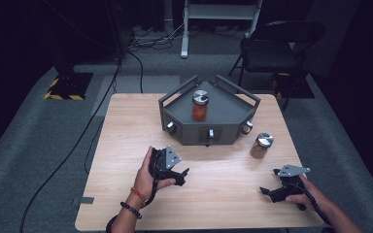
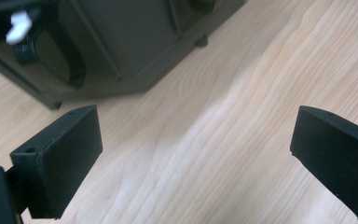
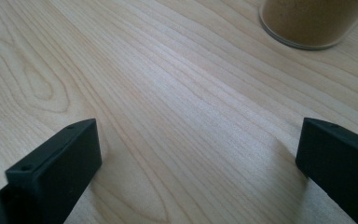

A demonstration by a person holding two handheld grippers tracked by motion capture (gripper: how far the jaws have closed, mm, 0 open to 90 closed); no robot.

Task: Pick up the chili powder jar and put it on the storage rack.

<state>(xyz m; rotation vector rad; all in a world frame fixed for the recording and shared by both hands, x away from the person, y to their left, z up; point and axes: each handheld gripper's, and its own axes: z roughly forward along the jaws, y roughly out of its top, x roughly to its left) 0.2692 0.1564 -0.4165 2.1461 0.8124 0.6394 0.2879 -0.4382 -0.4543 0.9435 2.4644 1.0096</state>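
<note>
1. both tongs are resting low over the table (image 1: 126, 126), jaws spread wide, holding nothing: left tongs (image 1: 183, 177) near the grey tray (image 1: 233, 127), right tongs (image 1: 270, 181) near the front right edge.
2. the brown jar (image 1: 262, 145) is standing on the table, right of the tray, ahead of the right tongs.
3. risk: a low, fast reach is likely to tip the jar or knock it against the tray.
4. an orange jar (image 1: 199, 106) is sitting inside the tray; the tray's knobs (image 1: 246, 127) are crowding the path.
</note>
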